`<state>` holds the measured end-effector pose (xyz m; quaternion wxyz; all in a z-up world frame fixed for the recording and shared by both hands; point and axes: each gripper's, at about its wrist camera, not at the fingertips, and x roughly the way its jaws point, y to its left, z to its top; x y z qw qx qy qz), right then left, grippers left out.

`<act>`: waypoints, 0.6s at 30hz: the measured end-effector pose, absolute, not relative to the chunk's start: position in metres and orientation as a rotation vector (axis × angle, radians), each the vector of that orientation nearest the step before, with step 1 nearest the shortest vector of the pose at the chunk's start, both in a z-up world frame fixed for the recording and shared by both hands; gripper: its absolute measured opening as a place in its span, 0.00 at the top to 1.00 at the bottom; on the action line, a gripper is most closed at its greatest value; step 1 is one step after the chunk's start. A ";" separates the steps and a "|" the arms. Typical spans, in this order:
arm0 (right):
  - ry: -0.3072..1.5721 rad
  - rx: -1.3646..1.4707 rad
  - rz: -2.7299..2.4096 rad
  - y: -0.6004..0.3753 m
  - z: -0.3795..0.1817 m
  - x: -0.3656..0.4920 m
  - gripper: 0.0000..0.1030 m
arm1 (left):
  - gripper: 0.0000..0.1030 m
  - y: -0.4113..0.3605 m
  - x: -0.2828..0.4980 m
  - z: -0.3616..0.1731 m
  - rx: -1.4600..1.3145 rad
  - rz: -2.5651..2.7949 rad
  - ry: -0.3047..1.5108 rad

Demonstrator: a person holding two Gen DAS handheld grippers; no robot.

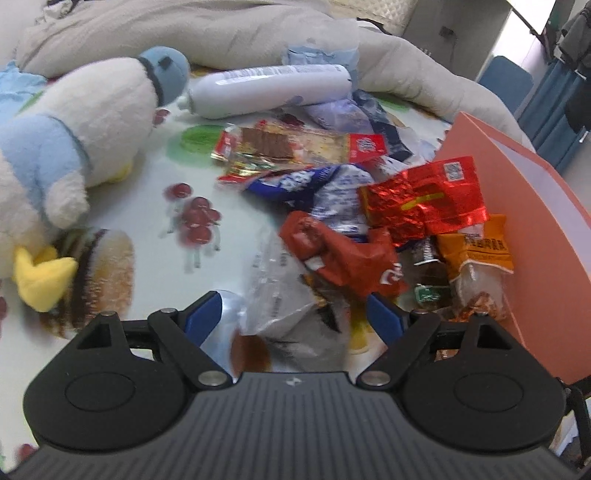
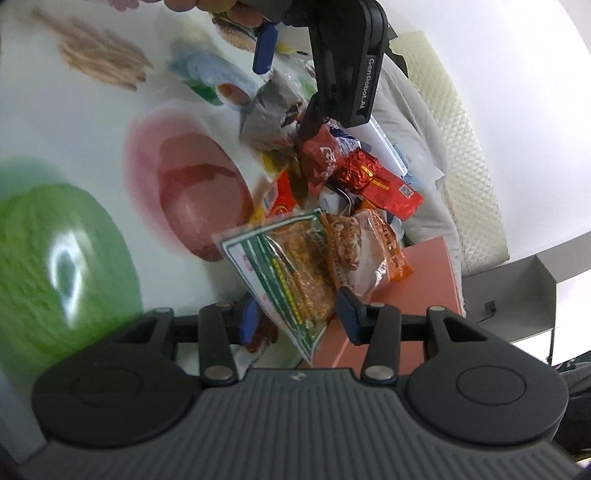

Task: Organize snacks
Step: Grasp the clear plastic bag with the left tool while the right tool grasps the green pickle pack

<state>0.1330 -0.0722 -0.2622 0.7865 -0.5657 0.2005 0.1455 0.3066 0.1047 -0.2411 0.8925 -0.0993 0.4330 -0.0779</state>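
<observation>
Left wrist view, nearest first: the left gripper [image 1: 293, 314] points down at a heap of snacks on a table [image 1: 147, 177] covered with a food-printed cloth. Its blue fingers [image 1: 203, 314] stand wide apart, and a crumpled clear-and-silver wrapper [image 1: 277, 295] lies between them with gaps on both sides, so nothing is gripped. Just beyond sits a red-brown packet [image 1: 343, 254], with an orange packet [image 1: 476, 254] to its right and a shiny red foil packet [image 1: 424, 199] behind. A blue-and-white wrapper [image 1: 325, 188] and a clear pack with red ends [image 1: 295, 146] lie farther off. At the right edge stands a salmon-pink box [image 1: 535, 229], its wall just beside the orange packet; its inside is hidden here. At the left lies a white and blue plush duck [image 1: 74, 147], and at the far side a white bottle [image 1: 266, 92] lies flat before a grey quilt [image 1: 221, 29].

Right wrist view: the right gripper [image 2: 295, 317] is tilted downward and rolled, fingers half apart around a green-bordered clear packet [image 2: 291, 273] of orange snacks; whether the pads press it I cannot tell. The pink box lies just right of it, behind the right finger. Farther off, the left gripper hangs over the heap.
</observation>
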 end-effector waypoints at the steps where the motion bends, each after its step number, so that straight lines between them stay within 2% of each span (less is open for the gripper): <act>1: 0.435 -1.223 0.315 -0.073 -0.263 0.135 0.59 | 0.19 0.102 0.307 -0.242 -0.203 -0.174 0.897; 2: 0.440 -1.226 0.316 -0.073 -0.264 0.135 0.61 | 0.22 0.100 0.308 -0.243 -0.198 -0.181 0.897; 7: 0.476 -1.207 0.334 -0.072 -0.270 0.139 0.87 | 0.35 0.098 0.308 -0.248 -0.225 -0.158 0.901; 8: 0.480 -1.202 0.339 -0.071 -0.270 0.138 0.90 | 0.40 0.099 0.308 -0.247 -0.228 -0.148 0.899; 10: 0.475 -1.188 0.345 -0.070 -0.268 0.134 0.91 | 0.47 0.103 0.307 -0.246 -0.242 -0.135 0.898; 18: 0.473 -1.066 0.363 -0.069 -0.245 0.123 0.96 | 0.51 0.102 0.291 -0.237 -0.244 -0.131 0.905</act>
